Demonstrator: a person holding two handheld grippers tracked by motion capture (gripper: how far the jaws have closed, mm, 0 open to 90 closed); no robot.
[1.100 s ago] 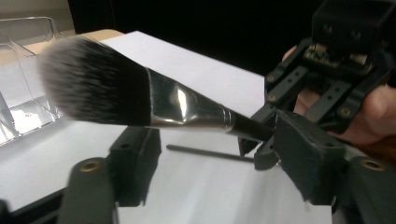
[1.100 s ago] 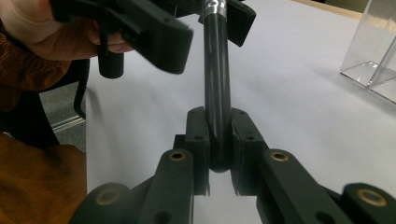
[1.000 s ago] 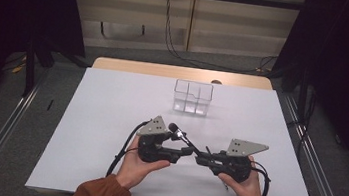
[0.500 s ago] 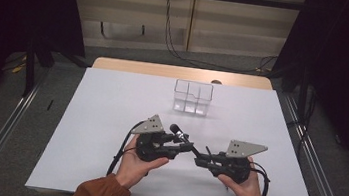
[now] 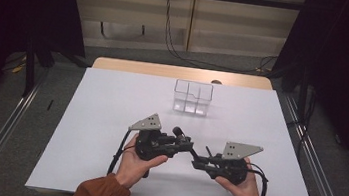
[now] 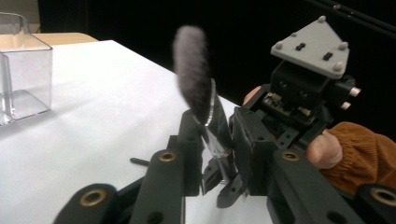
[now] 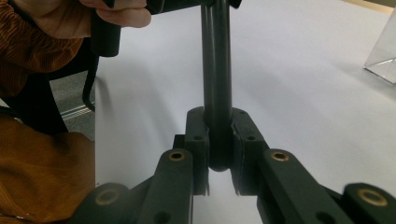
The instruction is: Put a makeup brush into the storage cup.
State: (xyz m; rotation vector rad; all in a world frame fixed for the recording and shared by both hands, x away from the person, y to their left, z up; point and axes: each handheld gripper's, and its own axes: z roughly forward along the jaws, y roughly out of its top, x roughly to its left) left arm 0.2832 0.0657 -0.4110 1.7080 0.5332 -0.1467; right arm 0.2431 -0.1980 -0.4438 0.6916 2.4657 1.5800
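The brush [image 6: 196, 74] sits between my two grippers, on the near side of the clear box [image 5: 192, 98] and well apart from it; its dark handle [image 7: 215, 88] runs from one tool to the other, and the grey bristle head stands up past my left jaws, slightly tilted, with a clear ferrule below it. My left gripper [image 6: 212, 158] has just been closing, and its jaws now press on the brush just under the bristles; my right gripper [image 7: 217, 154] is clamped on the butt end of the handle, pads tight against both sides.

My left hand [image 5: 137, 161] wraps its gripper from below, thumb across the body, the tool pointing toward my right; my right hand [image 5: 240, 184] cups the other from underneath, pointing back toward my left, so the two tips meet nose to nose, nearer me than the box. Rust-coloured sleeves [image 5: 100, 194] come in from my edge; a black cable [image 5: 118, 151] loops from the left tool; a grey three-cornered plate [image 5: 146, 123] tops each.

The box stands on a white sheet [image 5: 111, 100] that covers the table [image 5: 141, 67], whose wooden edge shows beyond the box; behind it lie grey floor, cables and a pale wall panel; dark curtains flank both sides.
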